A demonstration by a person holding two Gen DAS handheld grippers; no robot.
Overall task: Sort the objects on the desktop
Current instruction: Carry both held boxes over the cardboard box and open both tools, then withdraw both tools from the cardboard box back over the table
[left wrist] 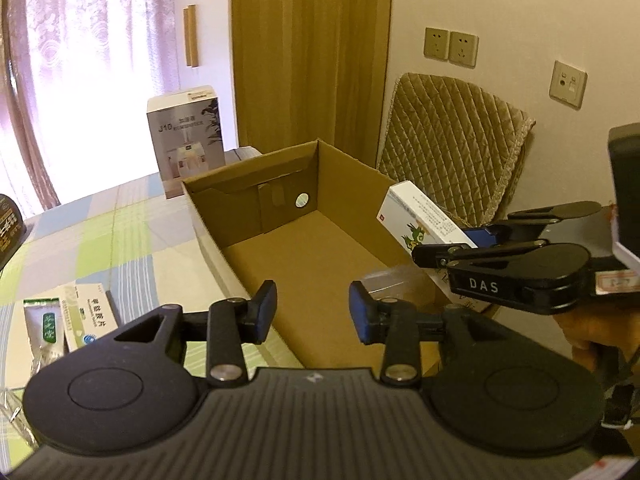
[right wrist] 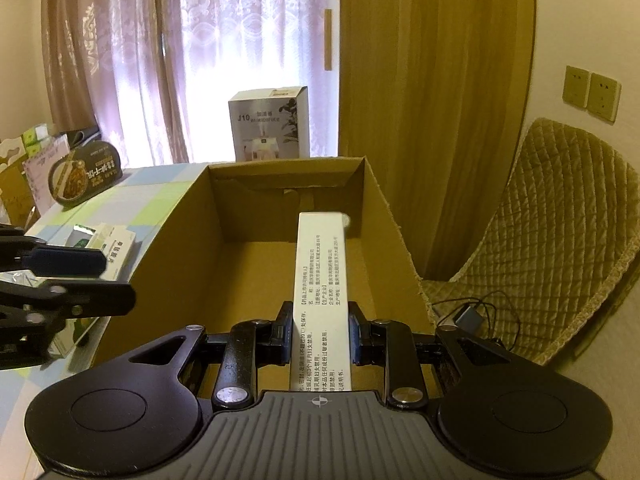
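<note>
1. You face a window hung with patterned sheer curtains [right wrist: 224,60]; strong daylight comes through them.
2. Beside them you see a wooden panel [left wrist: 308,52].
3. On the cream wall [left wrist: 500,8] to your right, note two sockets [left wrist: 451,47].
4. A quilted chair [right wrist: 552,240] stands against that wall.

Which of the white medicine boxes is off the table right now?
The long white box clamped in the right gripper, over the cardboard box; the other lies on the table.

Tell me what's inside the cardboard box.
The cardboard box shows a bare floor, plus something clear, possibly plastic, near its close end. The right gripper holds a white medicine box above it, hiding part of the floor.
</note>
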